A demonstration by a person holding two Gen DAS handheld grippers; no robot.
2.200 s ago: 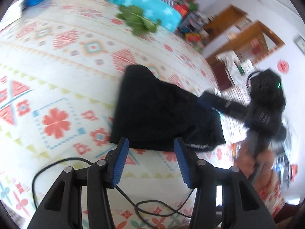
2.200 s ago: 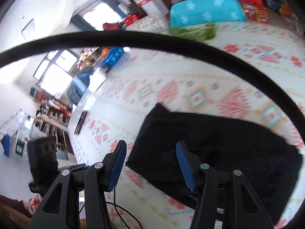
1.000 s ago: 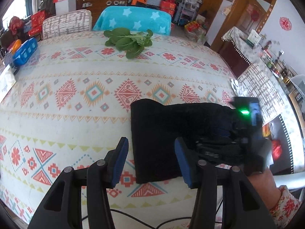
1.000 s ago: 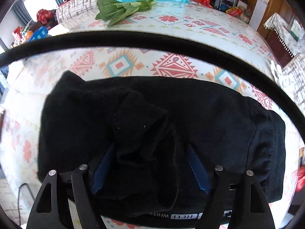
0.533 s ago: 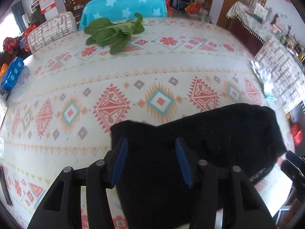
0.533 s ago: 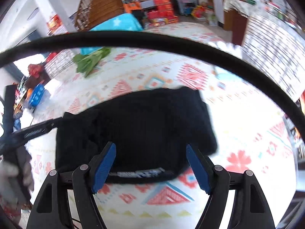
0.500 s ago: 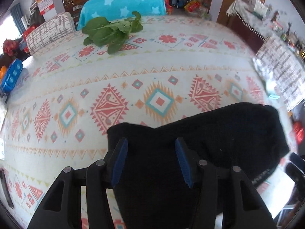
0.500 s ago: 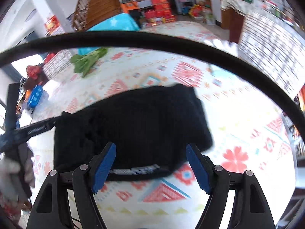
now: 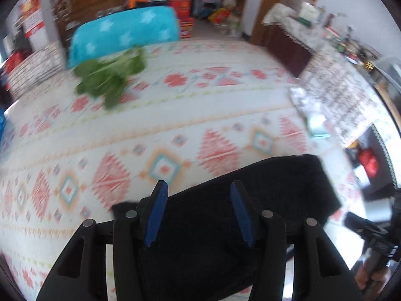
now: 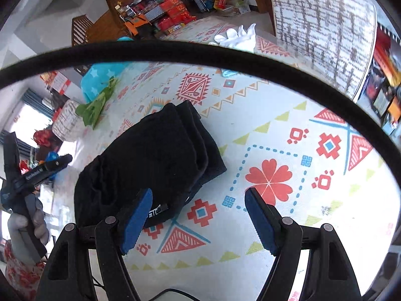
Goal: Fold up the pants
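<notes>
Lying folded in layers, black pants [image 10: 150, 155], left tongs [image 9: 198, 213] and right tongs [image 10: 198, 218] open, empty.

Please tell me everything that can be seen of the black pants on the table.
The pants are black, of a soft, thick-looking cloth, folded into a compact bundle whose stacked layers show at the far end. A waistband label with pale letters shows at the near edge. They lie flat on the patterned tablecloth. Neither hand-held gripper grips them.
</notes>
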